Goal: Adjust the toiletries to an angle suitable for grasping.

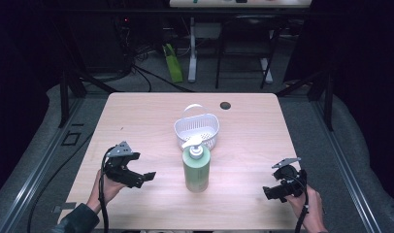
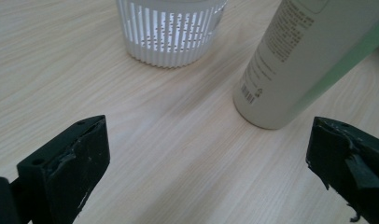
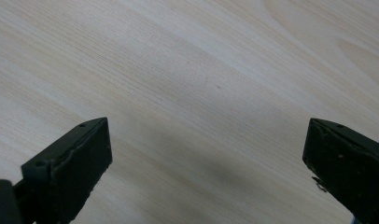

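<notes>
Standing upright mid-counter (image 1: 137,116), just in front of the white basket (image 1: 197,130), the green pump bottle (image 1: 196,170) seems staged for pickup, flanked by the left claw (image 1: 145,177) and right claw (image 1: 269,192), both released and empty.

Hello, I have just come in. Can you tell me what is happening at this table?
A person sits at a wooden table with a hand-held gripper in each hand. Both the left hand-held gripper and the right hand-held gripper are open and hold nothing. A green pump bottle stands upright in the middle, just in front of a white slotted basket. Neither is being touched; the left hand-held gripper points toward the bottle.
</notes>
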